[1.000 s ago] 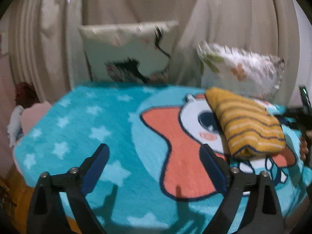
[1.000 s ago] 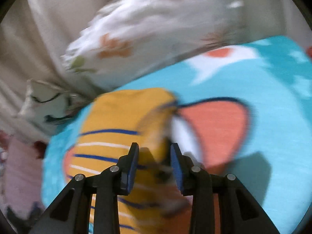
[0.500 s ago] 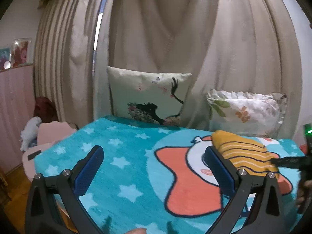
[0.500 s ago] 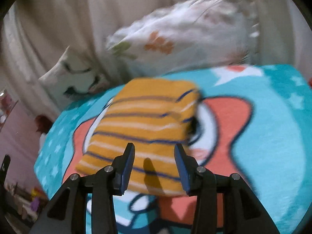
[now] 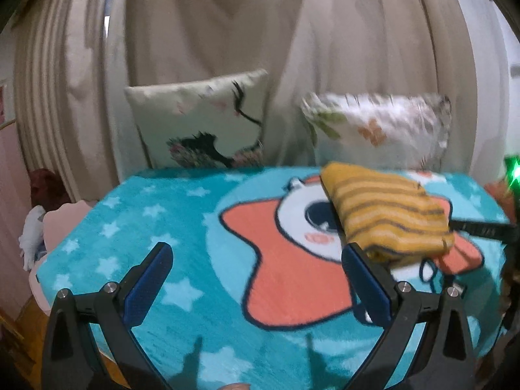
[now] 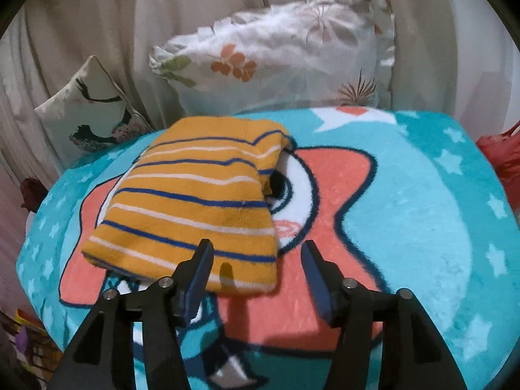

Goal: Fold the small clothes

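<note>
striped garment [image 6: 191, 208] – looks fully folded, ahead of right gripper [image 6: 256, 260] | both jaws apart, empty – left gripper [image 5: 256, 269] | left: maybe nothing

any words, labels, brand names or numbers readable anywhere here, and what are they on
None can be read in either view.
Yellow striped garment: stripes only, no tag or print showing.
Teal cartoon blanket: stars and a character picture, no lettering.
Bird-print cushion and floral pillow: pictures only.
Left gripper and right gripper: no markings visible.
</note>
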Tool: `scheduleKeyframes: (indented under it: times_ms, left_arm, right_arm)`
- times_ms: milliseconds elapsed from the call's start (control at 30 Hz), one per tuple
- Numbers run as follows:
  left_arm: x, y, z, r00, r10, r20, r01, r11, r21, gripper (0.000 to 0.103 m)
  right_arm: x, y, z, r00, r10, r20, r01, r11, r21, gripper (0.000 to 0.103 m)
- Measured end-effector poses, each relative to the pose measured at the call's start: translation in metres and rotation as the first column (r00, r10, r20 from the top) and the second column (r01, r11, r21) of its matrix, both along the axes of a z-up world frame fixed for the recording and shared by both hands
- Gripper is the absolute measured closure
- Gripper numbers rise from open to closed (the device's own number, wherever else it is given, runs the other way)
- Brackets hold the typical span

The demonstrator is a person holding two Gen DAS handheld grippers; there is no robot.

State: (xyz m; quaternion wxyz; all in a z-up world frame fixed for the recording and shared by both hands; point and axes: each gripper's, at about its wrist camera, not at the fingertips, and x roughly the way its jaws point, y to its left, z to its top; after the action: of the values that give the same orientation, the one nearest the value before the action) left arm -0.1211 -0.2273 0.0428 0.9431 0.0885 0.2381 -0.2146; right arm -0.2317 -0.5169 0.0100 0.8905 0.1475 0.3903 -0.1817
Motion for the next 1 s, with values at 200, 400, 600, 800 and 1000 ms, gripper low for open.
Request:
scheduleKeyframes:
  times_ms: [200, 400, 600, 800, 1000]
  left_arm:
    - [0.005, -0.018, -0.019, 0.998, -0.012, -0.055, 0.016, 0.996, 0.082, 0.000]
    - [0.011, -0.022, -0.028, 0.994, -0.017, -0.108, 0.026, 0.996, 0.085, 0.000]
    - [0.017, -0.025, -0.035, 0.988, -0.020, -0.152, 0.032, 0.996, 0.080, 0.000]
    - [0.020, -0.026, -0.043, 0.980, -0.030, -0.195, 0.046, 0.996, 0.076, 0.000]
    - [0.022, -0.025, -0.046, 0.973, -0.038, -0.228, 0.053, 0.997, 0.064, 0.000]
  right_arm:
    - [-0.005, 0.042, 0.007, 0.999, 0.029, 0.026, -0.026, 0.994, -0.107, 0.035]
    - [0.000, 0.073, 0.006, 0.997, 0.078, 0.011, -0.074, 0.978, -0.194, 0.030]
    - [0.003, 0.090, 0.008, 0.994, 0.108, 0.004, -0.103, 0.962, -0.253, 0.026]
    - [0.007, 0.101, 0.002, 0.992, 0.122, -0.019, -0.122, 0.954, -0.273, 0.023]
    - [0.009, 0.108, -0.001, 0.991, 0.126, -0.034, -0.130, 0.953, -0.273, 0.022]
